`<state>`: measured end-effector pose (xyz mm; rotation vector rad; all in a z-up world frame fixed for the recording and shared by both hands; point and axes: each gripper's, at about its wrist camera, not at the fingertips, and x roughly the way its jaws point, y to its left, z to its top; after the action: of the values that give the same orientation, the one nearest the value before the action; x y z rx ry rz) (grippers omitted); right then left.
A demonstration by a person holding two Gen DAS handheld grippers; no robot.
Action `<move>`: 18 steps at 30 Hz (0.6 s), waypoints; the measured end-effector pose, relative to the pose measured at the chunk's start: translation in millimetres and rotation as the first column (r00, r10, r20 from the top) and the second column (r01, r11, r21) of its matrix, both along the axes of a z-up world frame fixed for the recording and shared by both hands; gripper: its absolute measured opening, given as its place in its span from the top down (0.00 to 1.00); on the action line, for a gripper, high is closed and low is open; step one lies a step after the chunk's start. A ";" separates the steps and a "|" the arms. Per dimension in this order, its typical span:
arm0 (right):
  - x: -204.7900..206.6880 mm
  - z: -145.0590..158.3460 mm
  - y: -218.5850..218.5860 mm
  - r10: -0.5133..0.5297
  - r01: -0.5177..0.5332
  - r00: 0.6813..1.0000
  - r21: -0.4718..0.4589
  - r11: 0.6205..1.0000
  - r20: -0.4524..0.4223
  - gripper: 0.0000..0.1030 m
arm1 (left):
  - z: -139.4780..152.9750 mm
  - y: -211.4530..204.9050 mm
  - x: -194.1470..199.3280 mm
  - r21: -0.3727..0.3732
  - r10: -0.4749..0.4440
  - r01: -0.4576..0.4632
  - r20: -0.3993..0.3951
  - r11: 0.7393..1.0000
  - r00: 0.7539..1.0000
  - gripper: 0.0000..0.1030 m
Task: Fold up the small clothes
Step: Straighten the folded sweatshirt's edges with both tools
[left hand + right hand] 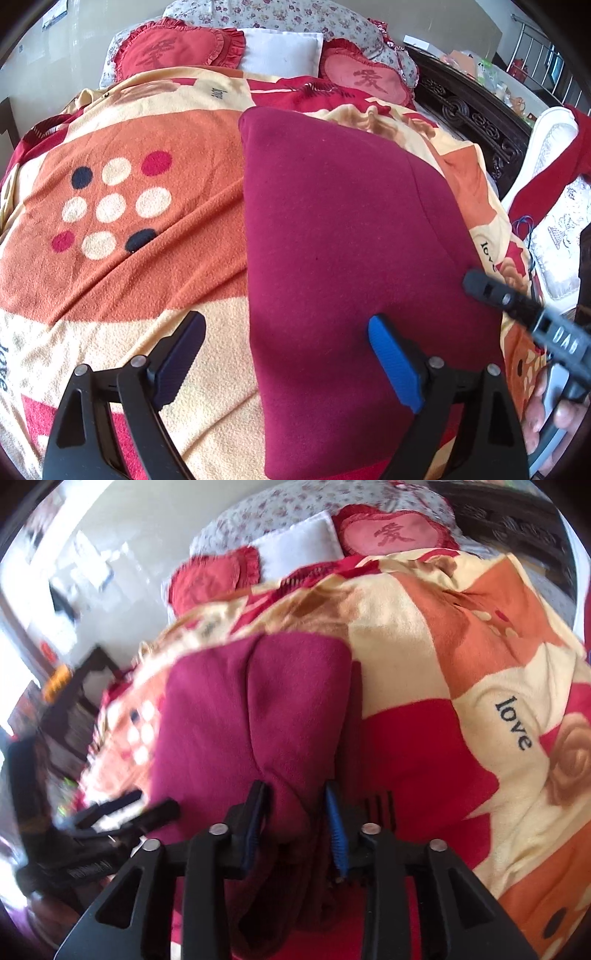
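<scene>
A: Garment first. Maroon fleece garment [351, 229], possibly a small sweatshirt or trousers, lies on the bed's patterned fleece blanket [122, 280]. In the left wrist view it fills the middle and right of the frame as a smooth, flat, roughly four-sided panel with one seam line running down its right part.

B: Left gripper [288, 354]?

A: Released. Its fingers stand wide apart at the bottom of the frame, the dark one over bare blanket, the blue one over the cloth. Nothing between them that they press on. My guess: it waits at the left edge, straddling it, to pin or take that side when needed.

B: And the right gripper [295, 819]?

A: Right wrist view, bottom centre: fingers drawn close together with a bunched ridge of the maroon cloth between them. The fabric puckers into the gap and rises in a fold, so I judge it grasping the garment's near edge. That frame is blurred at the left, so how firmly, I cannot tell.

B: Why grip there?

A: Likely to carry the near edge over the flat part. A pinch at the edge lets the rest stay spread on the blanket.

B: Surroundings?

A: Red heart-shaped cushions [177, 48] and a white pillow [280, 51] at the top of the frame, well apart from the work.
</scene>
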<state>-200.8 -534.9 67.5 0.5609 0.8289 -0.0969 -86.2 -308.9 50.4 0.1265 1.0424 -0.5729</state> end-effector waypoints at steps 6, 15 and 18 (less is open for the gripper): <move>13.1 -12.0 -20.3 -0.025 0.025 1.000 0.073 0.997 -0.002 0.58 | -3.5 -0.7 5.8 -0.032 -0.014 0.014 -0.022 0.999 1.000 0.10; 27.9 -43.7 -38.7 0.015 -0.028 0.998 0.227 0.973 0.062 0.41 | -18.4 -9.7 19.3 -0.105 -0.055 0.047 -0.084 0.993 0.995 0.05; 36.2 -48.8 -36.9 0.035 -0.052 0.997 0.243 0.969 0.072 0.39 | -23.9 -15.3 24.3 -0.126 -0.072 0.057 -0.119 0.990 0.990 0.04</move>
<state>-164.5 -571.9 18.7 0.7737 0.7925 0.0655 -61.9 -324.2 26.5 0.0173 1.1229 -0.7084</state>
